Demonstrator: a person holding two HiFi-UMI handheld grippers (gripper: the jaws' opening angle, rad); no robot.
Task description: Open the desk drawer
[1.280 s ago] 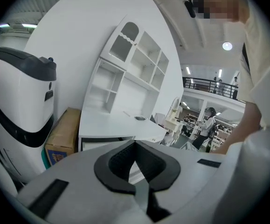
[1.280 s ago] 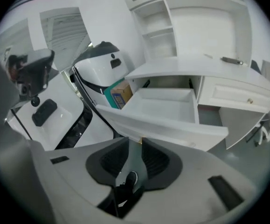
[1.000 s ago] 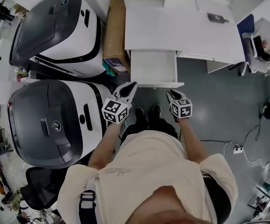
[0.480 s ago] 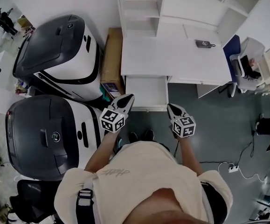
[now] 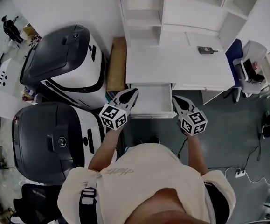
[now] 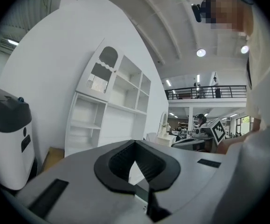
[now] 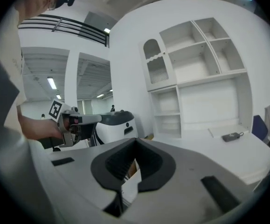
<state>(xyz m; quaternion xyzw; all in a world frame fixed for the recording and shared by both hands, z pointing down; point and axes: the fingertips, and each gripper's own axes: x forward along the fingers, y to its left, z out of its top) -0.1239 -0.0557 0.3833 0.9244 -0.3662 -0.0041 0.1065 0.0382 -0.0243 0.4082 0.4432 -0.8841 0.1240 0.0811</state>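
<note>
Judging the drawer (image 5: 149,101) of the desk (image 5: 176,64) already pulled out; holding left gripper (image 5: 132,94) and right gripper (image 5: 176,100) pinched together, empty; seemingly nothing left.

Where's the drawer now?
Head view, centre: the drawer stands open at the white desk's left end, between the left hand-held gripper and the right hand-held gripper.

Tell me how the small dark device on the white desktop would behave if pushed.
The dark device lies flat and low on the desk, so it would probably slide, not tip or roll. It looks small and thin, so likely light. The short cord at its end may trail.
</note>
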